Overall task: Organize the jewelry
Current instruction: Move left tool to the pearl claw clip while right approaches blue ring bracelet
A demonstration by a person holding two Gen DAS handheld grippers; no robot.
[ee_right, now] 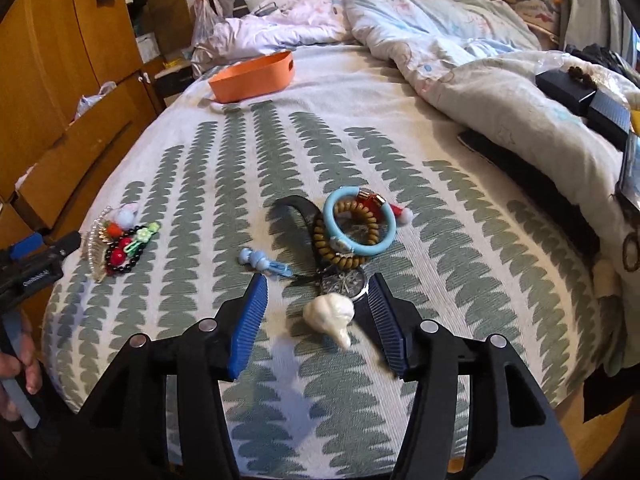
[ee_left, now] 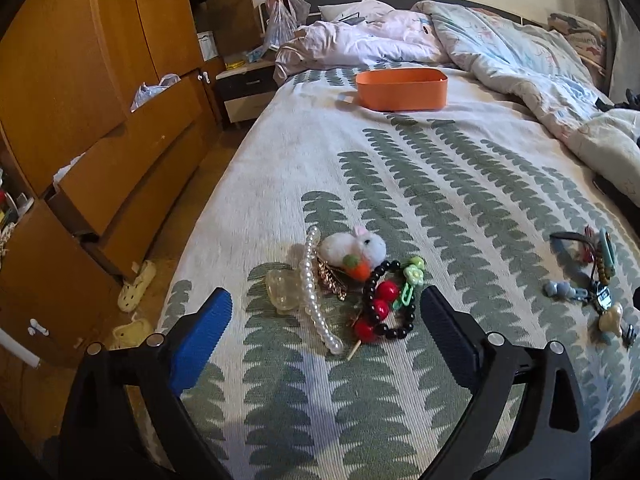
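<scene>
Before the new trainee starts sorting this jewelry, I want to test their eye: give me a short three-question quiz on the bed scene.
1. True or false: the orange bin lies far up the bed, away from both jewelry piles.
2. What lies between the open fingers of the right gripper? A) black bead bracelet B) white shell C) blue bangle
3. Which toy sits in the pile ahead of the left gripper?

Key: 1 true; 2 B; 3 the white plush bunny.
</scene>
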